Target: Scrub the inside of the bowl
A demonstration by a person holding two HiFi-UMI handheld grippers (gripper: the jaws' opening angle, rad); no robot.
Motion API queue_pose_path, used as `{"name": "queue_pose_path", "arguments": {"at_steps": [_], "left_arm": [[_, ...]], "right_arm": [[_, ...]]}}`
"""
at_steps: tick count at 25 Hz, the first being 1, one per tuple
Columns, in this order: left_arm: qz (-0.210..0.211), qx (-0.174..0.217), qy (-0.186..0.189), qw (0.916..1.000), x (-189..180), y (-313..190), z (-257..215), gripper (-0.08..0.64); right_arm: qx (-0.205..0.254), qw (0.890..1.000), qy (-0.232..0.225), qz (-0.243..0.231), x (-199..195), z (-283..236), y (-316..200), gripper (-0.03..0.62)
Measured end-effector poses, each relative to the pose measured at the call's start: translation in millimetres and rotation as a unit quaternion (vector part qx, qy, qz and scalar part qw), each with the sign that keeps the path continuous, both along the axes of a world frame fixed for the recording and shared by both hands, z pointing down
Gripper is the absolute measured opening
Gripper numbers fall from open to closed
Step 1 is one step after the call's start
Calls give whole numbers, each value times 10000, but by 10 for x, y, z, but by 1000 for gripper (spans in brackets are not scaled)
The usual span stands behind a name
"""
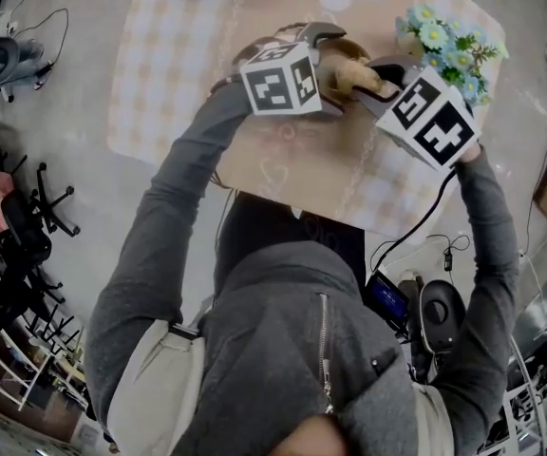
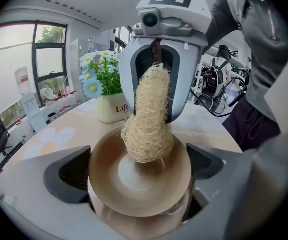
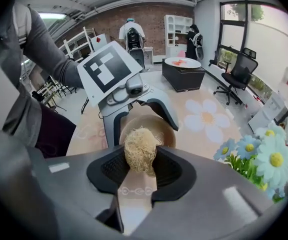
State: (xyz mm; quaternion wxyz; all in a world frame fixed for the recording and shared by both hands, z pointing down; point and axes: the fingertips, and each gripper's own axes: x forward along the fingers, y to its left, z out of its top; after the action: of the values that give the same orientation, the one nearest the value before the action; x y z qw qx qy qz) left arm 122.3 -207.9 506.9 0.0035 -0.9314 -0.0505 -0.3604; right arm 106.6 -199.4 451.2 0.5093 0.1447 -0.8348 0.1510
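1. The right gripper [image 3: 140, 170] has its jaws closed on the top of a loofah scrubber [image 3: 140, 151], and most of the fibrous length hangs free below the grip. Under hard pressing the scrubber could bend, or slide up between the pads.
2. The left gripper [image 2: 139, 165] has its jaws clamped on the sides of the bowl [image 2: 134, 196], whose opening tilts towards the scrubber. The wall looks smooth and rounded, so I judge that a strong sideways push could twist the bowl or pop it out of the hold.
3. The loofah tip touches the inside of the bowl on the far part of the wall. Strokes kept to that patch would leave the centre and the near rim unscrubbed.
4. The bowl is held over the table [image 2: 49, 134]; I cannot tell whether it rests there. If it slips, it lands hard.
5. A flower pot [image 2: 111, 108] stands near, behind the bowl. A wide swing of the right gripper could knock it over.
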Motion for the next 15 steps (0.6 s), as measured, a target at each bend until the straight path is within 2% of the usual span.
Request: {"name": "queue_pose_path", "arguments": {"at_steps": [7,15], "left_arm": [[-8,-2,-30,10000,-6,0,8,597],[-1,-5,-14,10000,-3,-8,16,598]], "right_arm": [[-321,9994,93,36,-44,44,45,123],[-731,9973,-64,-27,-158,119,82,121]]}}
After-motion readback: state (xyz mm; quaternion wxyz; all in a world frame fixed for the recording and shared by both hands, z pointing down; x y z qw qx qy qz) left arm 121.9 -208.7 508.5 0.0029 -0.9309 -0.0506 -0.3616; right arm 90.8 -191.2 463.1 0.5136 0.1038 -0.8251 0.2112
